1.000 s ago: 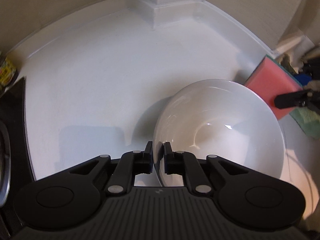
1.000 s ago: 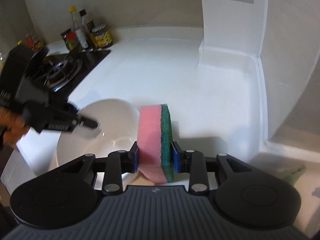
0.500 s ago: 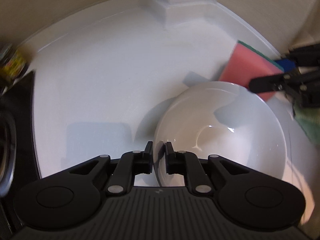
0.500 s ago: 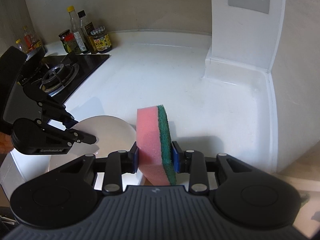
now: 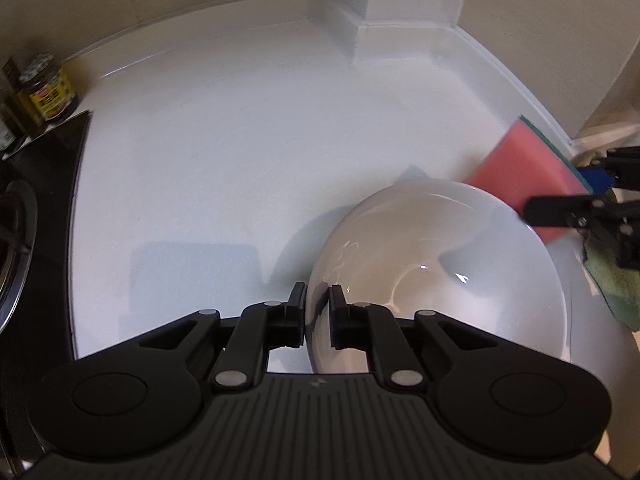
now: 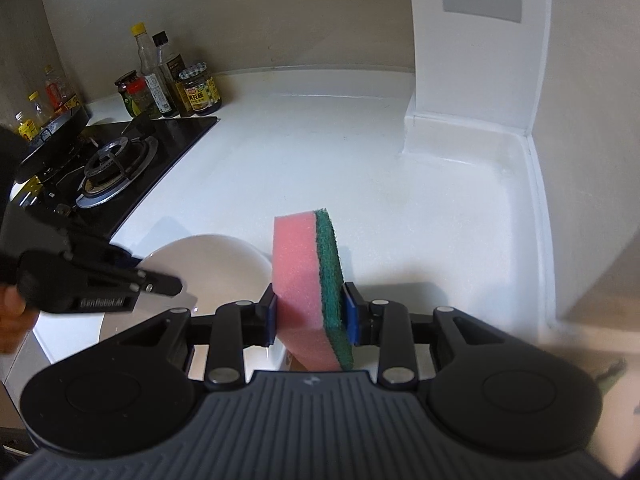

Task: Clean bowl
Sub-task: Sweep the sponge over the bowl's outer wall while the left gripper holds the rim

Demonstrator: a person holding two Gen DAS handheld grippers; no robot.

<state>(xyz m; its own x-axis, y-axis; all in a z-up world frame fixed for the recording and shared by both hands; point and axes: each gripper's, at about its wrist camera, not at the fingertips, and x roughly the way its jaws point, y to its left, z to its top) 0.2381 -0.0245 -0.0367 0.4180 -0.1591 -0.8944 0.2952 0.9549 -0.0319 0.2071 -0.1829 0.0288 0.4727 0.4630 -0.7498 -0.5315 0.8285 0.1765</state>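
We had the left gripper w/ its jaws closing on the near rim of the white bowl, rim between them. The right gripper squeezed the pink & green sponge, just beside the bowl on the counter. Next, probably: sponge goes in & rubs. Bowl looked empty, though glare hid bits.

One white bowl, one pink-and-green sponge, two grippers, one gas burner far left, one green cloth near right; I count five condiment containers clustered far left
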